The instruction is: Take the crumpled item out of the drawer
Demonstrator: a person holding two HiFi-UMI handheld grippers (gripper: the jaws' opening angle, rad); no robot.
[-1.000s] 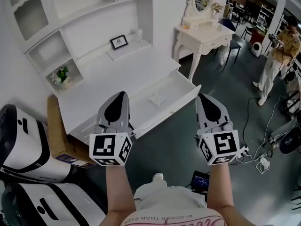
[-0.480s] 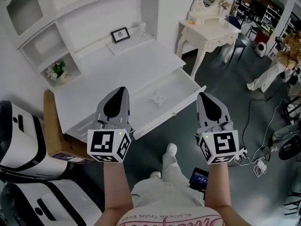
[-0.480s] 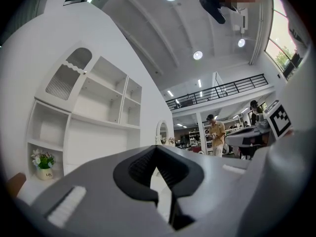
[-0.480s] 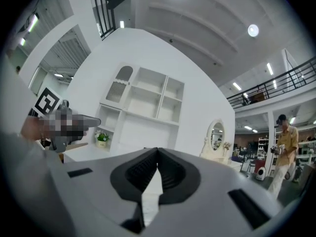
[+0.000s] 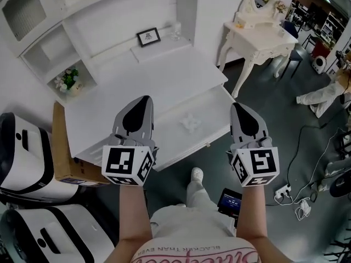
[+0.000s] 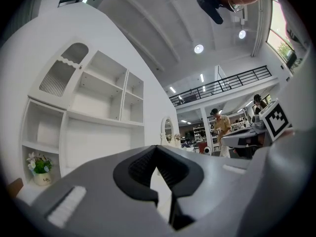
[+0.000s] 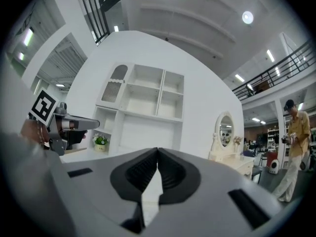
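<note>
A white crumpled item [image 5: 191, 121] lies in the open drawer [image 5: 215, 129] of a white desk [image 5: 109, 109], seen in the head view between my two grippers. My left gripper [image 5: 141, 99] hangs above the desk's front, left of the item, jaws shut with nothing between them. My right gripper [image 5: 239, 106] hovers over the drawer's right end, also shut and empty. In the left gripper view the left gripper [image 6: 156, 148] has its tips touching. The right gripper [image 7: 157, 151] in its own view likewise has its tips touching. Neither touches the item.
A hutch with shelves [image 5: 66, 15] rises behind the desk, holding a small plant [image 5: 68, 82] and a picture frame [image 5: 148, 36]. A cardboard box [image 5: 63, 158] and white machines [image 5: 27, 152] stand to the left. A dressing table [image 5: 263, 34] stands right. Cables and a power strip [image 5: 282, 192] lie on the floor.
The view has drawn closer to the desk and the person has stepped forward, one foot now under the drawer. Both grippers stay shut at the same height.
</note>
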